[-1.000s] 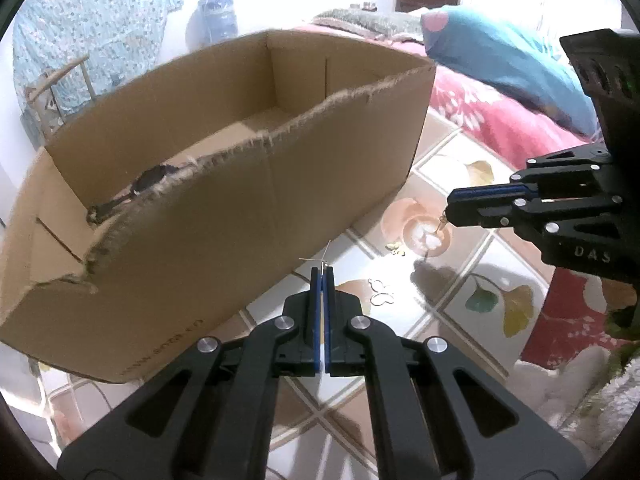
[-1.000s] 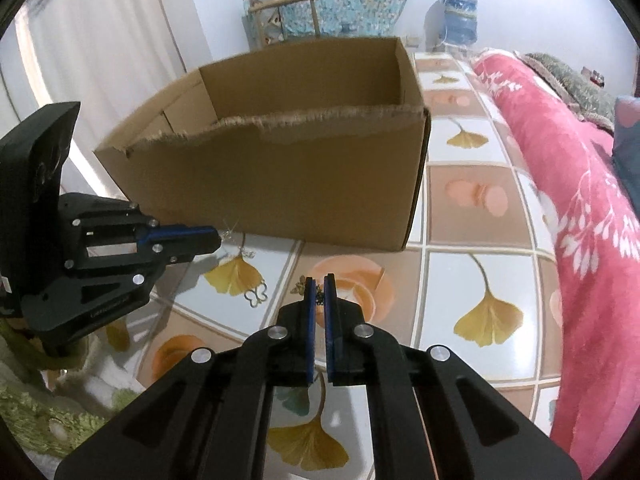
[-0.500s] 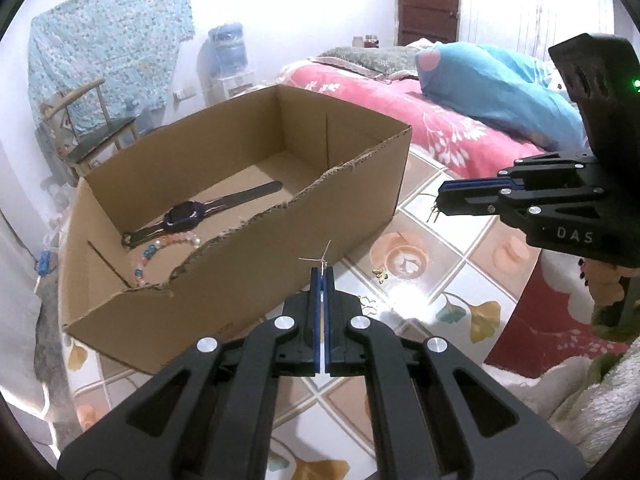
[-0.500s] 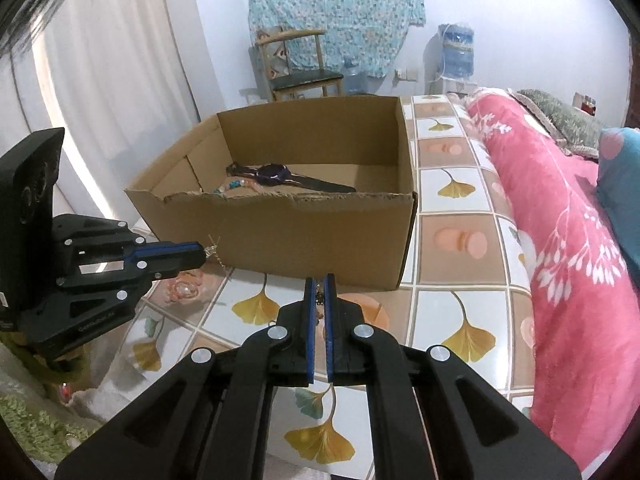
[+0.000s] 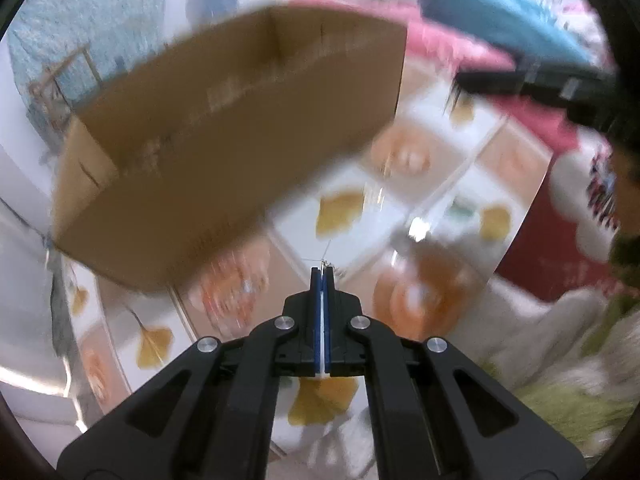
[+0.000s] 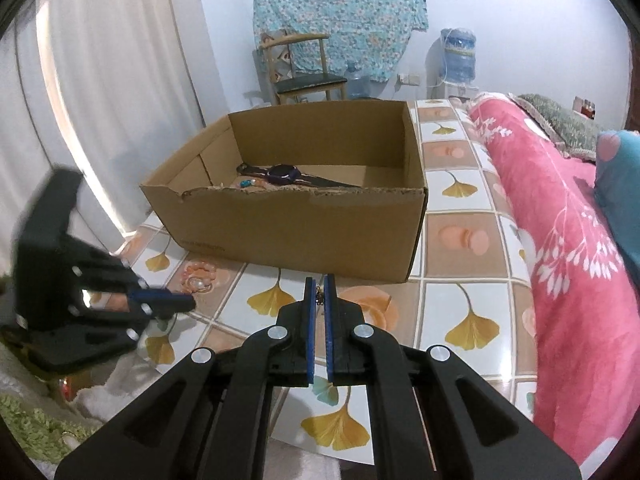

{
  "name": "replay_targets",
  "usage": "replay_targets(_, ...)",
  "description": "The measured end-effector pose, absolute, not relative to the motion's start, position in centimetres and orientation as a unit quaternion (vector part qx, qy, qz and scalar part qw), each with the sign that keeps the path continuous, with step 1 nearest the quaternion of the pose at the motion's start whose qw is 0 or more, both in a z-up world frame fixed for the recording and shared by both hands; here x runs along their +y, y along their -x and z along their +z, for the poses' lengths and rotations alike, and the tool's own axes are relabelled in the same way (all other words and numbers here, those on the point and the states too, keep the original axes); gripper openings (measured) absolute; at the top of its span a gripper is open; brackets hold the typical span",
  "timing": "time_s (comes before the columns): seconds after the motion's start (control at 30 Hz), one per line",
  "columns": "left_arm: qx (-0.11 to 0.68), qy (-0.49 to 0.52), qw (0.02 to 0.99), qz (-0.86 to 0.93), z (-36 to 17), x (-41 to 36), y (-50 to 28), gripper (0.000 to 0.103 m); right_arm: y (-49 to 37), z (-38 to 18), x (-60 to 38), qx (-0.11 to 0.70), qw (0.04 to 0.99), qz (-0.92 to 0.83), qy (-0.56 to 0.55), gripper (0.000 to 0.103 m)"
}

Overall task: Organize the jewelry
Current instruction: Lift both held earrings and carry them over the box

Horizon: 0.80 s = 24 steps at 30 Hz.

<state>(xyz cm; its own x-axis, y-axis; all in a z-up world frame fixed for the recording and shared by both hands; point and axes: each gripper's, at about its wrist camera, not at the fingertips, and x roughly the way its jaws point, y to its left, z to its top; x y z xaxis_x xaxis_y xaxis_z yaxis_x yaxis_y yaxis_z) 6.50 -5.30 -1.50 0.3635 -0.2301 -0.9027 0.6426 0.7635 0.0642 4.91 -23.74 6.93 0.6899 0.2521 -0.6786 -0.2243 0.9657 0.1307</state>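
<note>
a: two grippers in frame. left gripper (image 5: 322, 270) pads pressed together, a thin wire-like piece (image 5: 325, 255) pokes out at the tips, probably jewelry. left view is heavily blurred, can't id it further.
b: right one?
a: right gripper (image 6: 319, 280) nearly closed, narrow gap, a small dark chain piece (image 6: 319, 295) pinched between the blue pads. hangs over the tiled floor (image 6: 452, 296), short of the box.
b: box position?
a: cardboard box (image 6: 300, 232) at 12 o'clock in the right view, open top, torn front rim. inside: watch (image 6: 285, 174) lying flat, beaded bracelet (image 6: 249, 182) just beside it at its 9 o'clock.
b: left gripper relative to box?
a: in the right view it sits at 8 o'clock, low over the floor, apart from the box. something pale and beaded (image 6: 198, 276) lies on the tile near its tips, too small to tell what.
b: surroundings?
a: pink bedspread (image 6: 560, 216) at 3 o'clock, chair (image 6: 304, 68) and water dispenser (image 6: 458, 60) behind the box.
</note>
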Motion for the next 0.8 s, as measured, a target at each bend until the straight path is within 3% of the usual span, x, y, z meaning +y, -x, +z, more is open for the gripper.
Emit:
replay_targets(0.07,0.509,-0.179,0.792,-0.287,-1.3,-4.7,-6.5,0.0,-5.0,6.7,-23.6,0.375,0.917,0.131,-0.023,0.004)
replay_targets(0.2,0.418,-0.171,0.833,-0.319,4.6,-4.8,-5.3,0.0,-4.8,6.9,-23.3,0.373,0.918,0.136,-0.018,0.004)
replay_targets(0.4,0.519,-0.143,0.791,-0.292,-2.1,-3.6,-5.9,0.0,-4.9,6.5,-23.3,0.376,0.916,0.138,-0.025,0.004)
replay_targets(0.8,0.369,-0.095,0.868,-0.317,8.9,-2.9,-8.3,0.0,-8.1,11.0,-22.8,0.312,0.93,0.193,-0.036,0.004)
